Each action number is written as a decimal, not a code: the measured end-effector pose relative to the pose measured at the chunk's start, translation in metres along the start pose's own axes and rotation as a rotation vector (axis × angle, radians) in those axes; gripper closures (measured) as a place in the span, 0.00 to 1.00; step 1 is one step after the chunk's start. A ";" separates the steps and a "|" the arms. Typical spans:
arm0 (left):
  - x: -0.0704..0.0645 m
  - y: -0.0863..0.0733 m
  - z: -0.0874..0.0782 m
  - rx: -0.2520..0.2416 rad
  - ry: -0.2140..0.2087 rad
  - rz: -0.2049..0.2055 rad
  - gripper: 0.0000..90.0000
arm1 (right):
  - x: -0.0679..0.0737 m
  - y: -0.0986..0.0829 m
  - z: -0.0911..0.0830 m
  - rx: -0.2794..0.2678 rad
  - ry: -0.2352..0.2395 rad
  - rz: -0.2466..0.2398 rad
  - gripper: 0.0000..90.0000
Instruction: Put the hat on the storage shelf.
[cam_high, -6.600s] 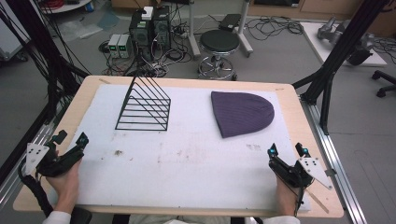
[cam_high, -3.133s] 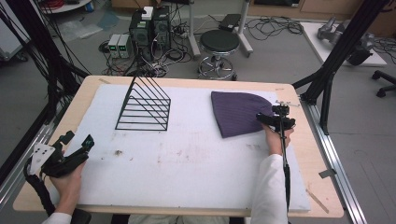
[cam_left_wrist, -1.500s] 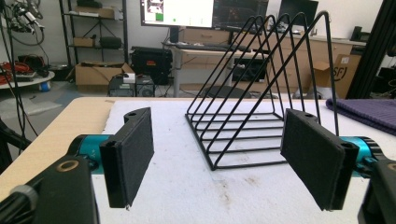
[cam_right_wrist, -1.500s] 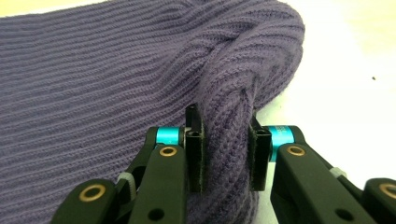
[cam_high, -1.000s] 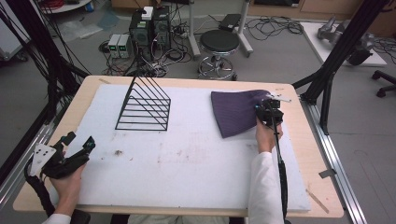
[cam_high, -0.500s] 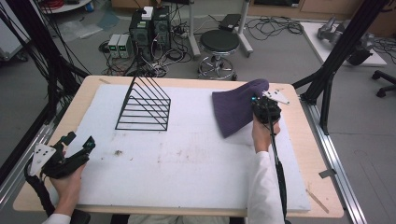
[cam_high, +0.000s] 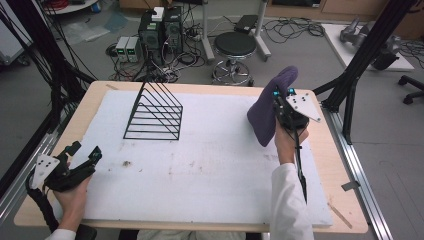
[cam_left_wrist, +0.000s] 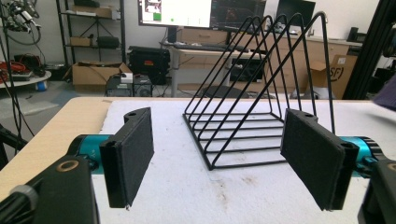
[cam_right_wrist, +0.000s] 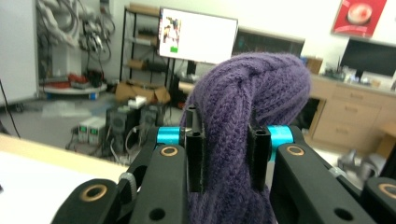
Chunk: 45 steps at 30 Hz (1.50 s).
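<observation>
Beanie (cam_high: 265, 112), purple knit, unlabelled

Partial letters "SF" mark a cardboard box (cam_left_wrist: 337, 70) behind the table. Nothing else reads clearly.

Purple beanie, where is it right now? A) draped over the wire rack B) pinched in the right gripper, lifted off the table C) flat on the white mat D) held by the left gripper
B: the right gripper has its jaws shut on a fold of the purple beanie, which hangs off the table, while the left gripper sits open near the wire rack.
</observation>
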<state>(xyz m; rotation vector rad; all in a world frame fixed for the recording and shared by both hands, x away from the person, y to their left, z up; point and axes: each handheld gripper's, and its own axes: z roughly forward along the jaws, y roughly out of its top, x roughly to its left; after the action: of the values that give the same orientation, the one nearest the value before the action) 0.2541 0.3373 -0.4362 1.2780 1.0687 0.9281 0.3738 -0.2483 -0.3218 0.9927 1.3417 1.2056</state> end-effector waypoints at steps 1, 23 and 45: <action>0.000 0.000 0.000 0.001 -0.001 0.002 0.29 | 0.000 0.003 -0.003 -0.010 0.006 0.007 0.84; 0.000 0.000 0.000 0.001 -0.019 0.002 0.29 | 0.058 0.080 -0.059 -0.292 0.299 -0.076 0.84; -0.028 0.049 0.020 -0.039 -0.281 0.025 0.28 | 0.094 0.087 -0.081 -0.348 0.457 -0.108 0.83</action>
<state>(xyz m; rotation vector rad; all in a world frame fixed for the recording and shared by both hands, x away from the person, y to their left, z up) 0.2679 0.3091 -0.3849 1.3460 0.8133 0.7575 0.2765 -0.1536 -0.2544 0.4037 1.4413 1.5767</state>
